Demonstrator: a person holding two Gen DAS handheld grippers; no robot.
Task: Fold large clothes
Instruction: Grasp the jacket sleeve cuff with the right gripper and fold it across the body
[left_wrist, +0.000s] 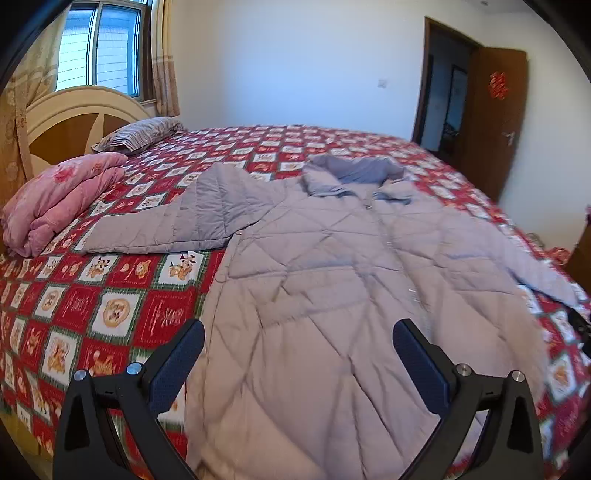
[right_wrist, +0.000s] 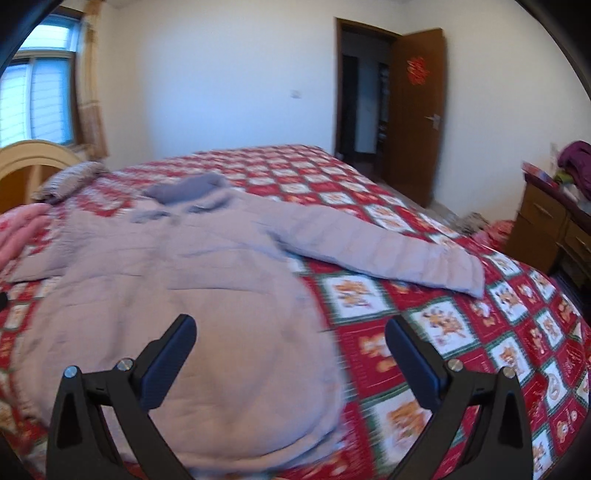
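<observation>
Across the near edge of the red patchwork-quilted bed (left_wrist: 110, 295), the pale lilac quilted puffer coat (left_wrist: 314, 277) is lying spread flat. Left gripper (left_wrist: 299, 358) and right gripper (right_wrist: 291, 354) are hovering with fingers wide apart, gripping nothing; a pinch on the slick padding is risking catching just one layer and dragging the hem off the bed.

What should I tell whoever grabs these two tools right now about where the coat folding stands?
Left tool: open, empty, above the coat's hem end.
Right tool: open, empty, over the hem's right edge.
Coat: spread flat, front up, on the red patterned bedspread, collar toward the far side, both sleeves out to the sides.
Done: laid out only; no fold visible.
Left: fold in both sleeves, then fold the body.
</observation>
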